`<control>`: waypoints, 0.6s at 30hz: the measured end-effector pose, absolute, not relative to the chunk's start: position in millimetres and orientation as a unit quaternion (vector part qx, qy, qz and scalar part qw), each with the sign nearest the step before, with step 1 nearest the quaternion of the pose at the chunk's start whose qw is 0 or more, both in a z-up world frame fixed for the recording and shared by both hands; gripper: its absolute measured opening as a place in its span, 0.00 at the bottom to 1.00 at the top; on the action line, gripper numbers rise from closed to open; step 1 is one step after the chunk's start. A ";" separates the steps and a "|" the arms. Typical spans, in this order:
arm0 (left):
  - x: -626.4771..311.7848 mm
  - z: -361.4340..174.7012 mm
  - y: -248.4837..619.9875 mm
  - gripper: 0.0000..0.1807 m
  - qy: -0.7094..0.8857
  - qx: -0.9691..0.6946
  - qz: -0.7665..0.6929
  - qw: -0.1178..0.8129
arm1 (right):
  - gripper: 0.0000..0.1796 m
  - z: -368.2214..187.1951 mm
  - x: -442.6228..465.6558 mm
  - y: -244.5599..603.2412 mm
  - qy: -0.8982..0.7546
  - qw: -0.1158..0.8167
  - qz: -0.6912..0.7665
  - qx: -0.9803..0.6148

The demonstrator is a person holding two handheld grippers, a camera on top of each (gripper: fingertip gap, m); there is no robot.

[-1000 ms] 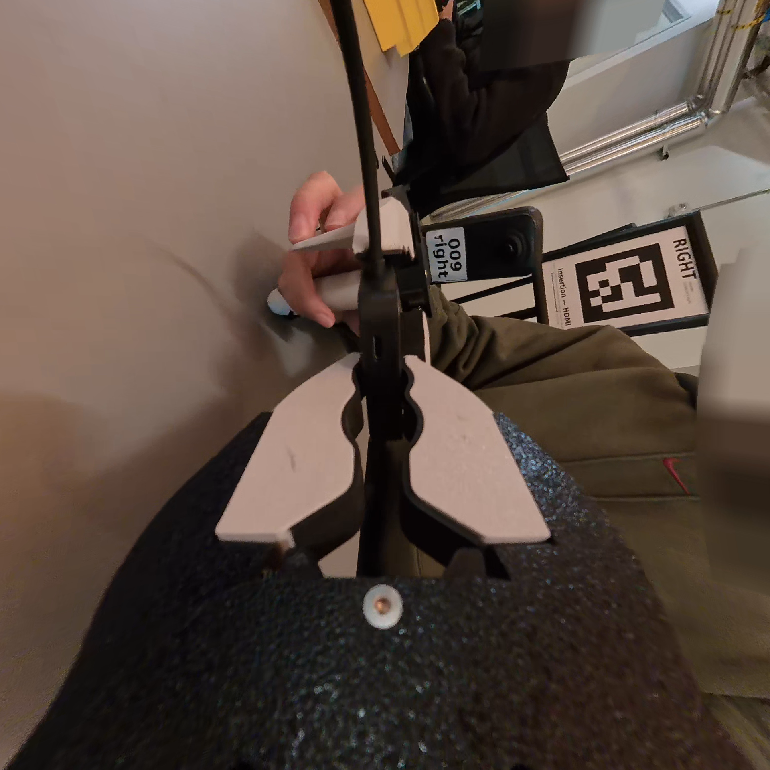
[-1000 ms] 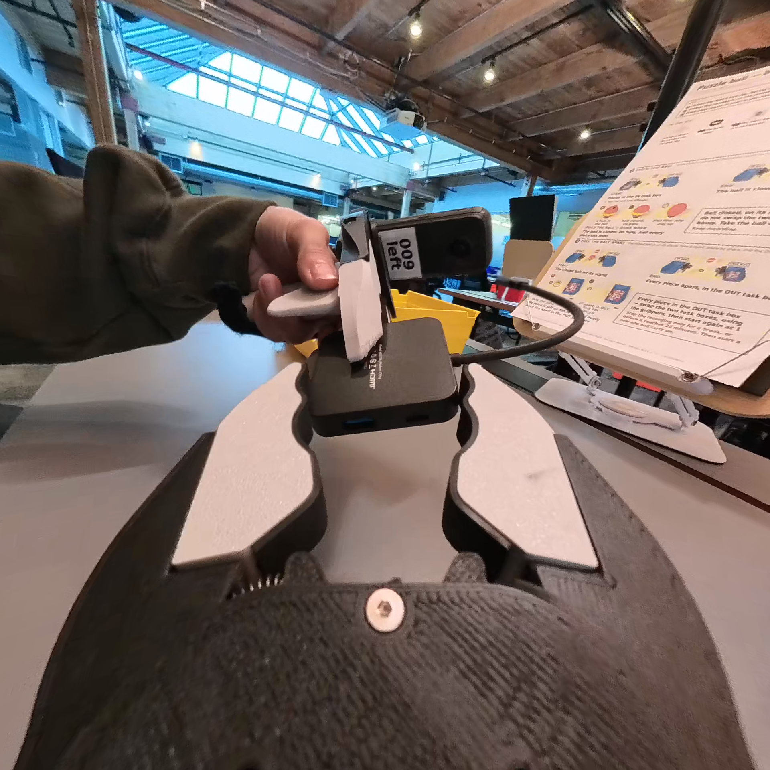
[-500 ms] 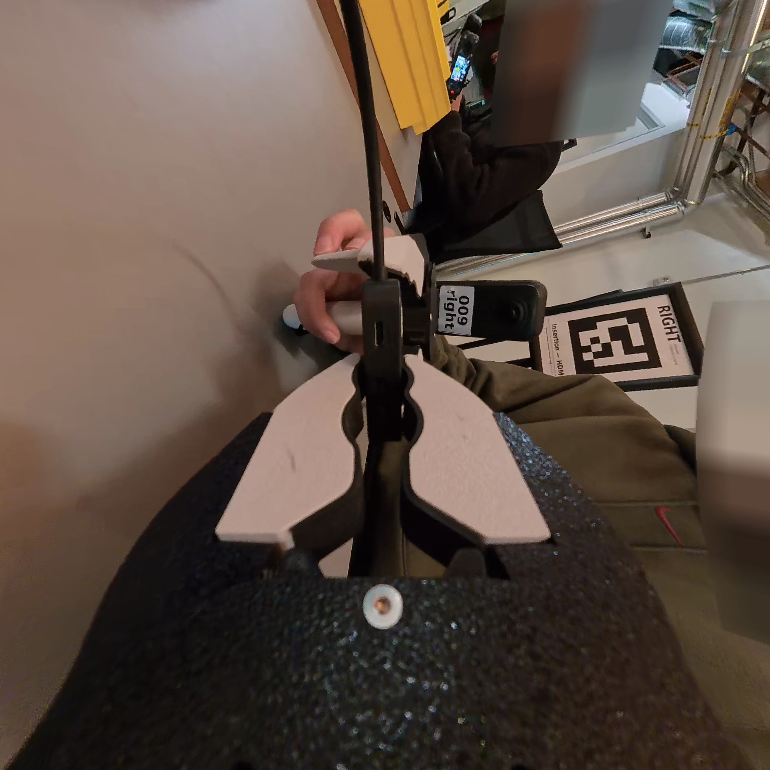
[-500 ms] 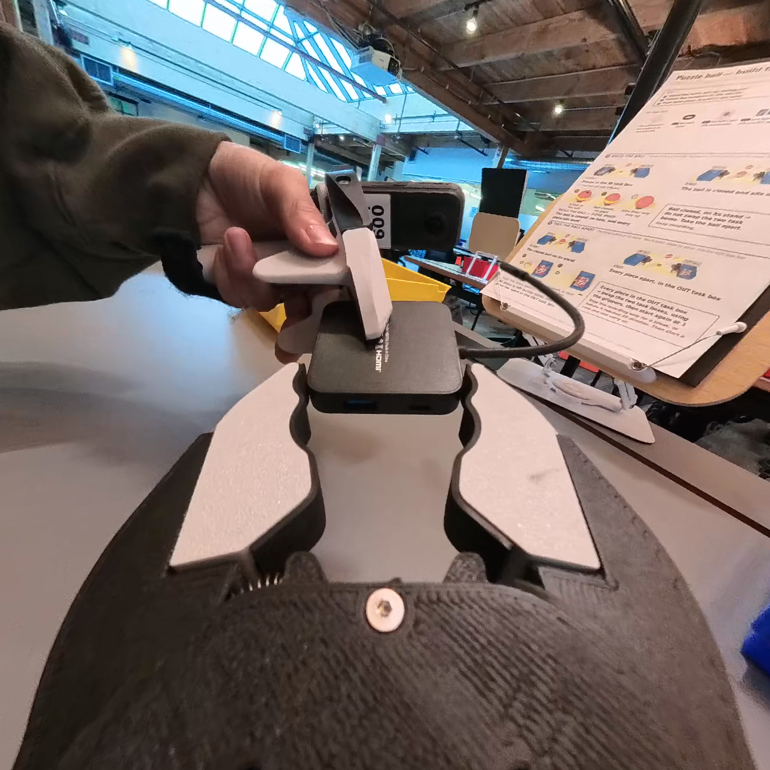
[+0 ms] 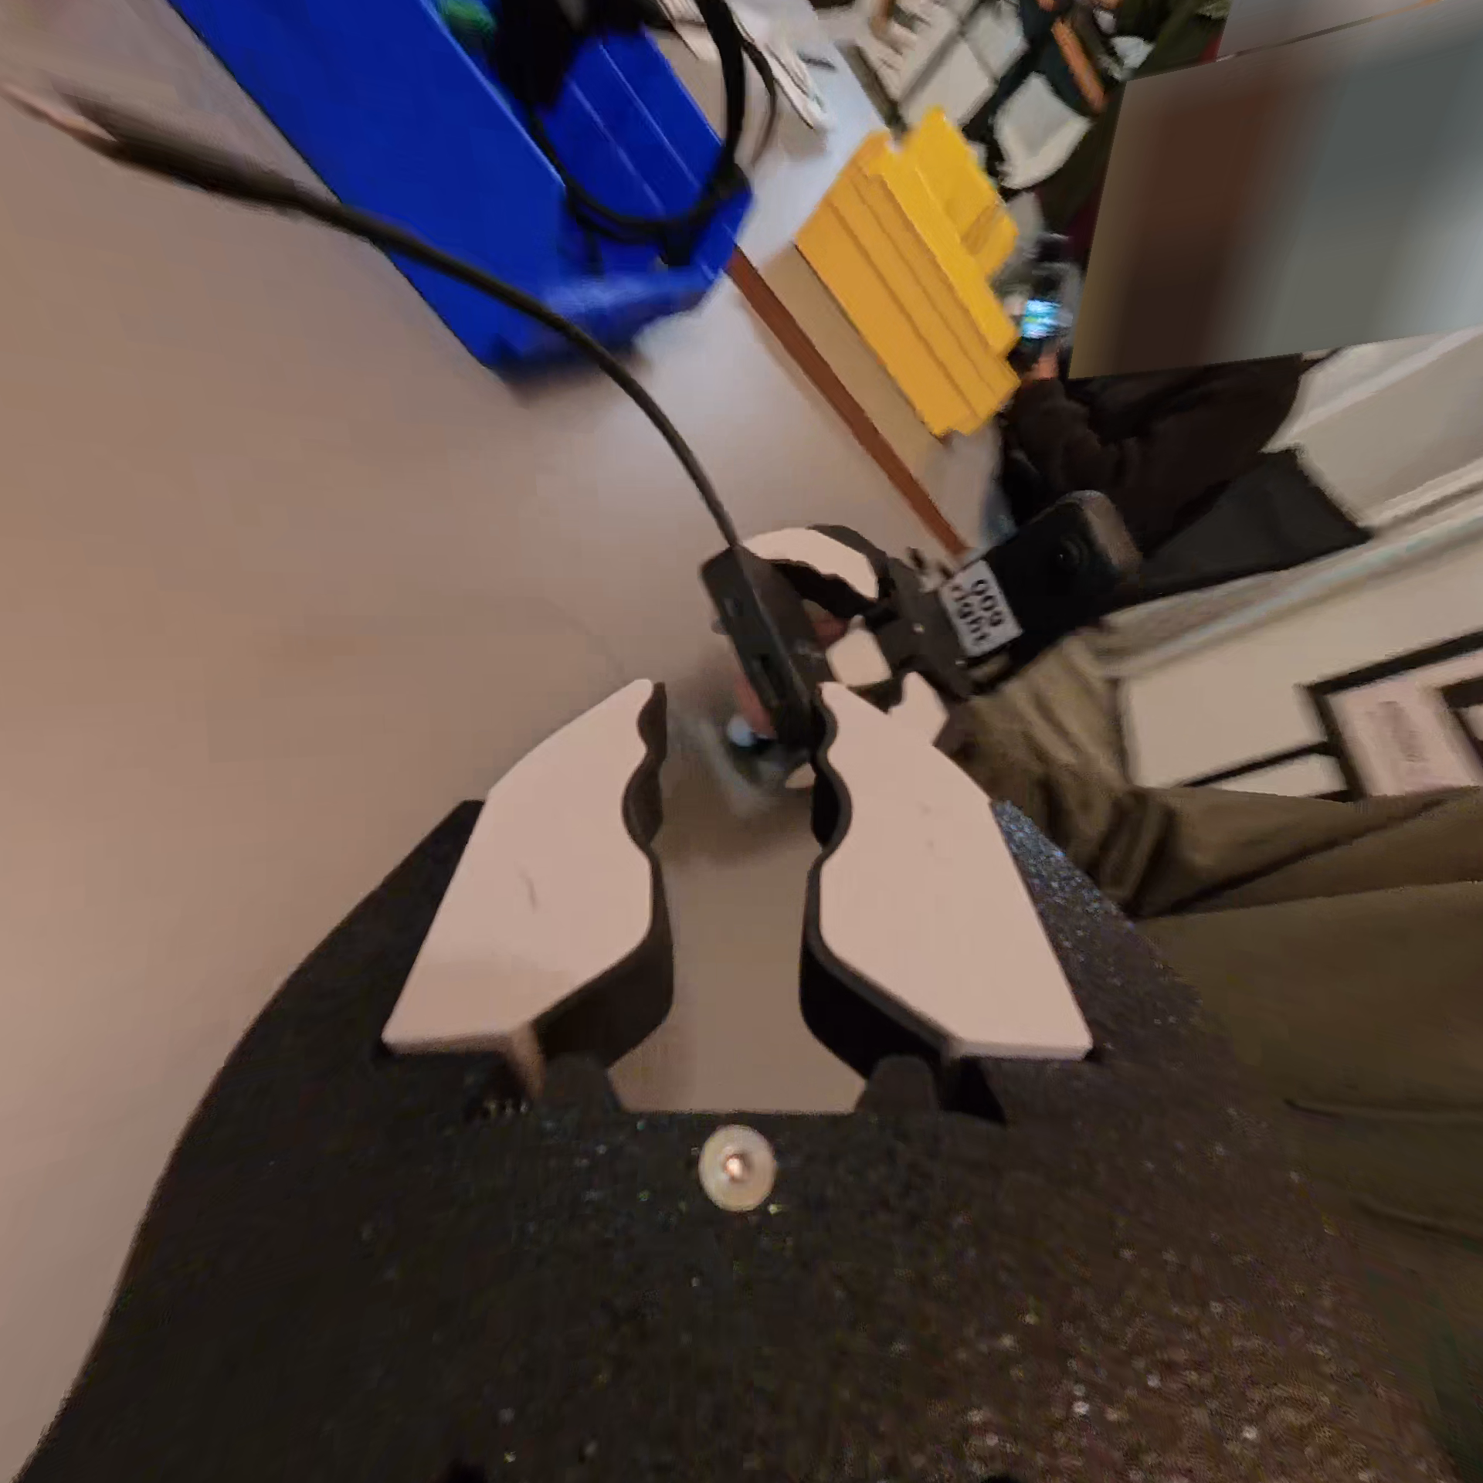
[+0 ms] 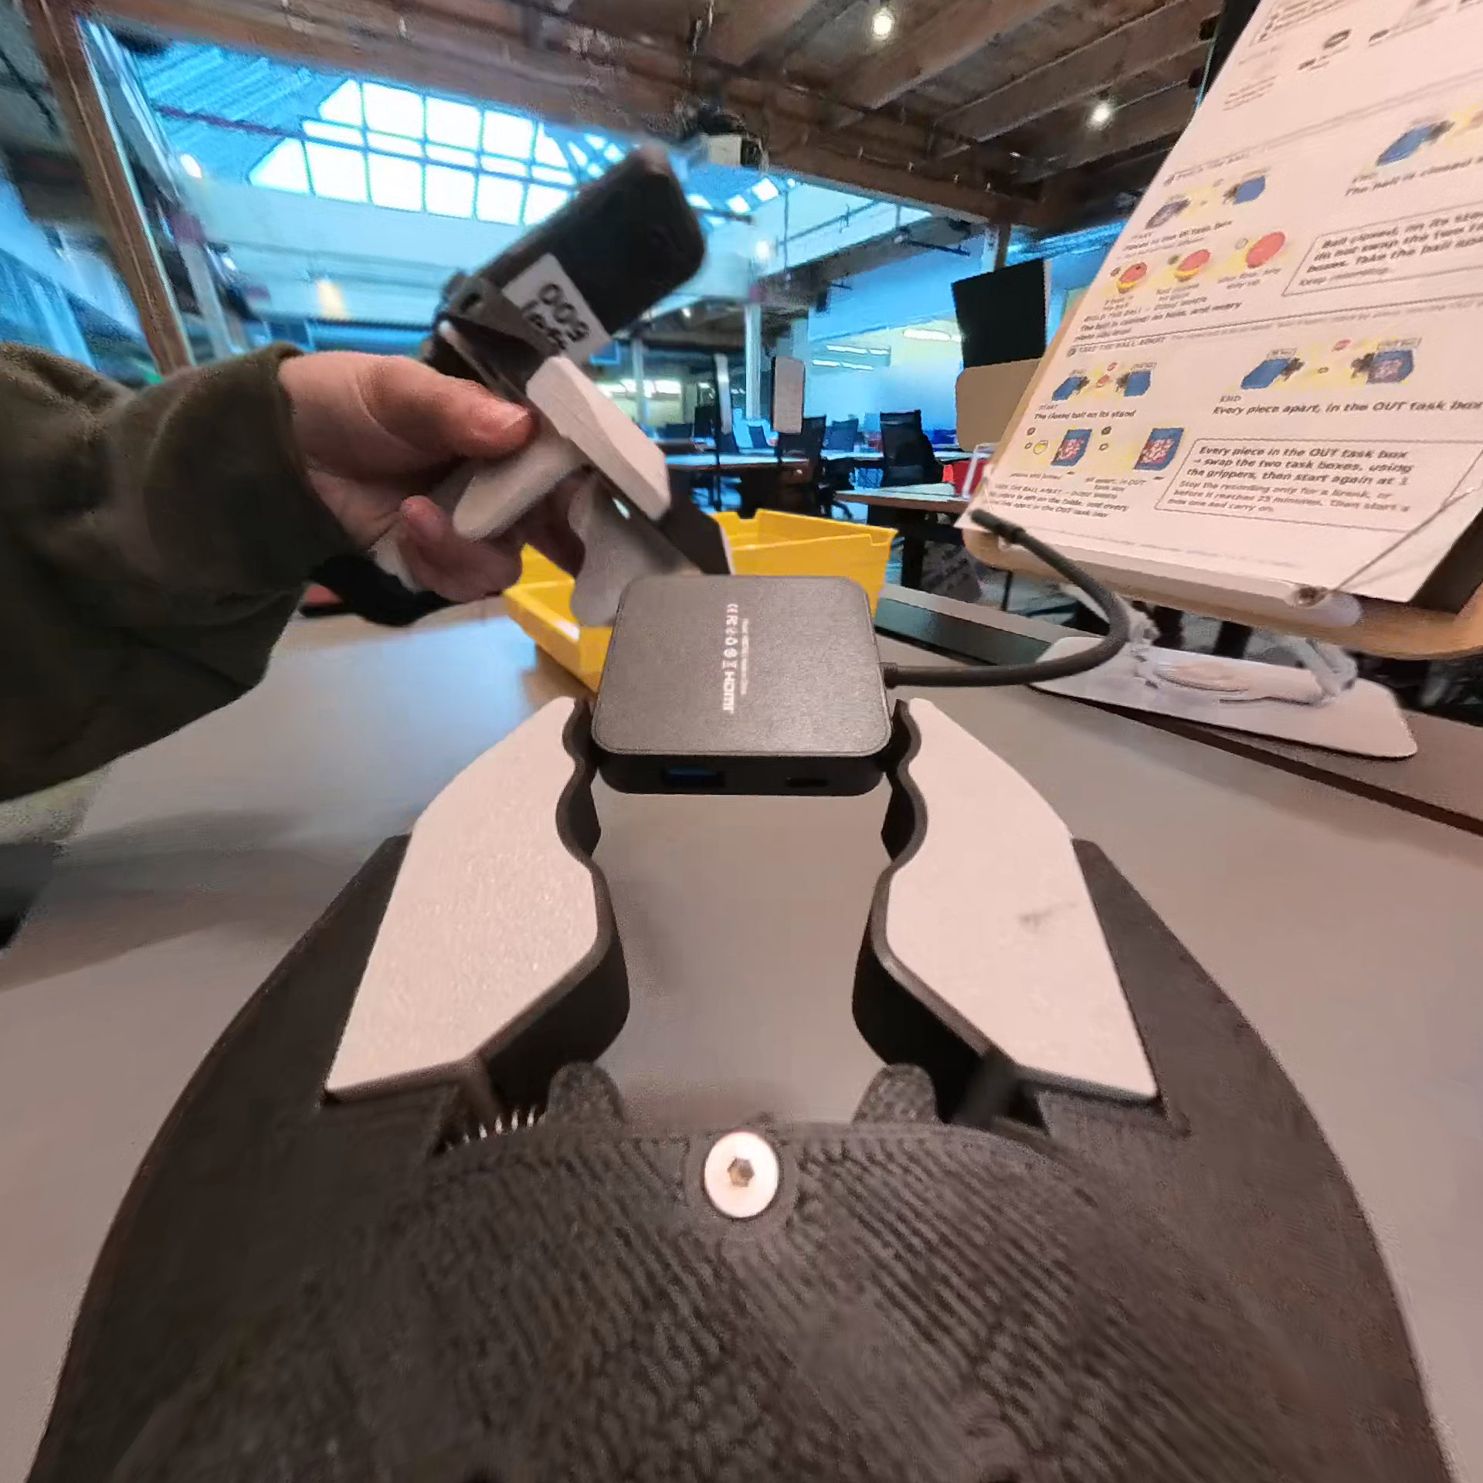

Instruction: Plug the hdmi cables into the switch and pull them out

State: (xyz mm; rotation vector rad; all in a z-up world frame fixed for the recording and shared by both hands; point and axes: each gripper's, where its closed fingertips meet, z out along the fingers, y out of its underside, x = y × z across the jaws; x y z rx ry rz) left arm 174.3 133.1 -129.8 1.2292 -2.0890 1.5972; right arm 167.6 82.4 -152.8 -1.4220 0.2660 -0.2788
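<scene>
The black switch [image 6: 742,674] is a flat square box with a thin black cable [image 6: 1043,666] leaving its right side. My right gripper [image 6: 740,710] is shut on its two sides, and the two ports on its near edge are empty. My left gripper [image 5: 738,698] is open and empty, with its right fingertip close to the switch [image 5: 758,642], which shows edge-on. In the right wrist view the left gripper [image 6: 634,513] is tilted, just above the switch's far left corner. The right gripper [image 5: 834,610] shows behind the switch in the left wrist view.
A blue bin [image 5: 481,201] holding black cables and a yellow bin [image 5: 915,273] stand at the far side of the grey table [image 5: 241,562]. An instruction sheet on a stand [image 6: 1284,361] is on the right. A sleeved arm [image 6: 120,562] reaches in from the left.
My left gripper was shut on the switch; it has opened, let go and swung up and away. My right gripper has kept its hold on the switch.
</scene>
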 end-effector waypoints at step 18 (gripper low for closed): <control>206.8 -243.0 528.5 0.18 -0.698 0.704 0.020 -0.131 | 0.39 -146.2 168.8 71.0 0.116 0.770 -0.066 -0.624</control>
